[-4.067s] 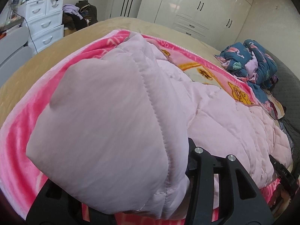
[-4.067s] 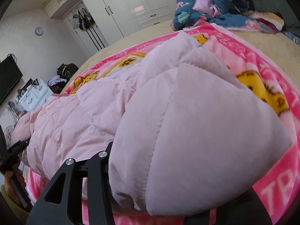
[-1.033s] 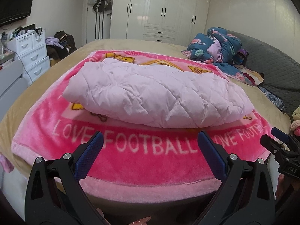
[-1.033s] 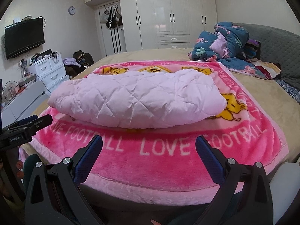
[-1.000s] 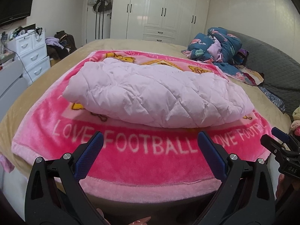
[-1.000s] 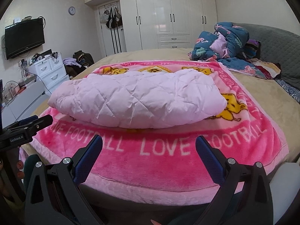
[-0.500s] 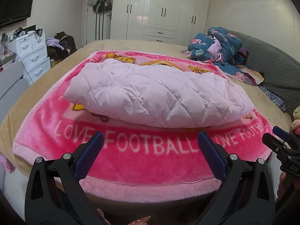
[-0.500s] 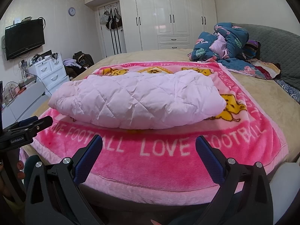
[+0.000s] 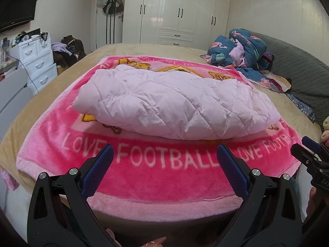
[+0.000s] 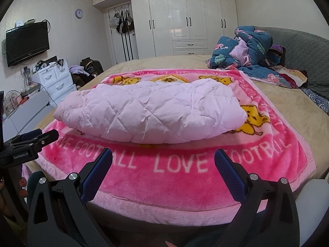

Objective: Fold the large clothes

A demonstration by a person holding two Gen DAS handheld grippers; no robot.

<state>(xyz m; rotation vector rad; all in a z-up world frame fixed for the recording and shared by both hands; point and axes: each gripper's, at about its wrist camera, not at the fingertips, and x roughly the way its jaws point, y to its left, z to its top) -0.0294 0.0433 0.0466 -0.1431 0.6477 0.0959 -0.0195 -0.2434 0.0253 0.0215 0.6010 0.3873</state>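
Left claw [image 9: 164, 162]: I read its jaws as spread wide, blue pads facing each other with only air between; it holds nothing and touches nothing, hanging off the near edge of the bed.
Right claw [image 10: 163, 161]: same reading, jaws wide apart, empty, clear of the fabric, also off the near edge.
Cross-check: each claw shows in the other's view, the right claw at the right edge of the left wrist view and the left claw at the left edge of the right wrist view; both black-bodied, neither in contact with anything on the bed.
Quilted jacket [image 9: 172, 105]: the task garment, pale pink and diamond-stitched, lies folded into a long puffy bundle across the middle of the pink blanket, well apart from both claws.
Pink blanket [image 9: 164, 177]: spread flat on the bed, lettered LOVE FOOTBALL along the near border, yellow cartoon prints partly covered by the jacket.
Bed [image 10: 287, 94]: tan cover; a heap of blue patterned bedding [image 10: 250, 47] sits at its far right corner against a grey quilted headboard.
Containers: a white drawer unit [image 10: 55, 78] stands left of the bed, drawers closed, small clutter on top that I cannot identify.
Wardrobe [image 10: 185, 20]: white, doors closed; contents not visible.
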